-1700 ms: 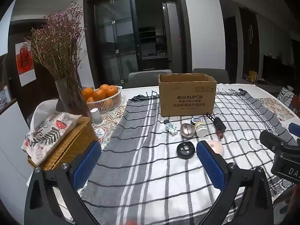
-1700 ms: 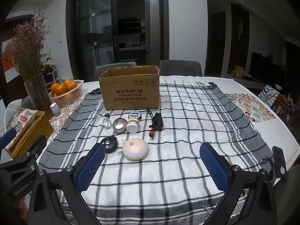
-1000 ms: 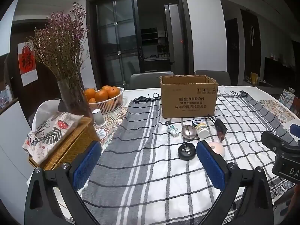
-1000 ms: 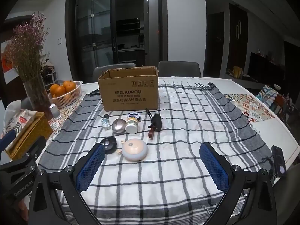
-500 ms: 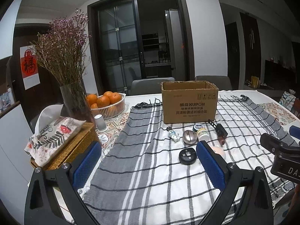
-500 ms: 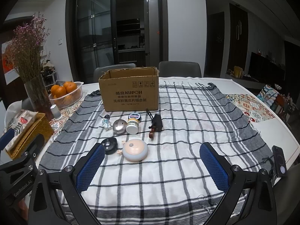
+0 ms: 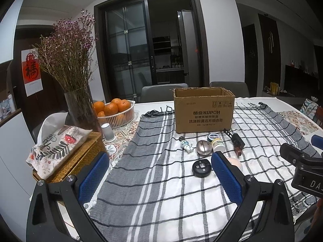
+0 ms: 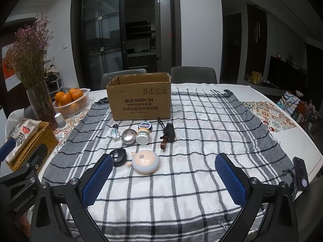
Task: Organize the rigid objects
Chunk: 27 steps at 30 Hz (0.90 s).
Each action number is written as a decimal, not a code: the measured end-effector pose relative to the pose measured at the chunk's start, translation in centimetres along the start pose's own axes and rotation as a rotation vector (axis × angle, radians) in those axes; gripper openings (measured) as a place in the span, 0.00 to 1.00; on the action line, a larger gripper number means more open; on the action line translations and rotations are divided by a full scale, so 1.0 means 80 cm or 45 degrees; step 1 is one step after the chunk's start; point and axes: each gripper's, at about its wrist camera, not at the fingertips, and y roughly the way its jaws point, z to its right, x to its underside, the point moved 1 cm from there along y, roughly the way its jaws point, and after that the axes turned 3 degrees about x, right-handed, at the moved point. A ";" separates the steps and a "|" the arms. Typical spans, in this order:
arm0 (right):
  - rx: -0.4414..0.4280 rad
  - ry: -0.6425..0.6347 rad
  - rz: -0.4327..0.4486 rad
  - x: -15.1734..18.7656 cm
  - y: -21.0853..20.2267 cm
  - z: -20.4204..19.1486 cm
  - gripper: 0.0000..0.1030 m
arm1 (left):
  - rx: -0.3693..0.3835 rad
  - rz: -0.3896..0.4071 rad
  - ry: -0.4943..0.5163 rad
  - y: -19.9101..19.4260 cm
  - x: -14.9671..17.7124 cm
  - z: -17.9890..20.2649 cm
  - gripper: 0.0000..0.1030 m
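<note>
From my left wrist camera, the left gripper point(image 7: 159, 173) hangs low over the near part of the grey-and-white checked woven cloth point(image 7: 157, 181), its two blue textured pads spread wide with nothing between them. Above centre stands the open brown cardboard box point(image 7: 203, 111) with printed lettering. In front of it lie the small rigid things: a tiny white-and-blue figurine point(image 7: 186, 146), a shiny metal egg-shaped case point(image 7: 203, 148), a white-lidded squat jar point(image 7: 218, 146), a flat round tin point(image 7: 213, 137) and a black clip-like tool with a red-brown end point(image 7: 236, 143). Nearer me is a round black disc point(image 7: 201, 168); the pale pink round puck point(image 7: 235, 163) is half hidden behind my right-hand pad. Only this view shows the woven wicker tissue box with floral cover point(image 7: 66, 157) clearly, at left, and part of the other gripper's black body at the right edge.

From my right wrist camera, the right gripper point(image 8: 163, 177) also hovers level above the cloth, fingers far apart and empty. Here the pink puck point(image 8: 145, 161) shows whole, a smooth dome at lower centre, just beside the black disc point(image 8: 118, 156). At upper left sit a white plastic basket of oranges point(image 8: 70, 101) and a glass vase of dried purple flowers point(image 8: 38, 100). A dark phone point(image 8: 301, 173) lies at the lower right table edge, seen only here.
</note>
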 end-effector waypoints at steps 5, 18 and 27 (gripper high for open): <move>-0.001 0.002 0.000 0.000 0.001 0.002 1.00 | 0.002 0.006 0.000 -0.001 -0.001 0.000 1.00; -0.002 -0.001 0.003 0.000 -0.001 -0.003 1.00 | 0.005 0.008 0.001 -0.001 0.000 0.000 1.00; 0.003 0.001 0.004 -0.001 -0.002 -0.003 1.00 | 0.006 0.007 0.002 -0.001 0.000 0.000 1.00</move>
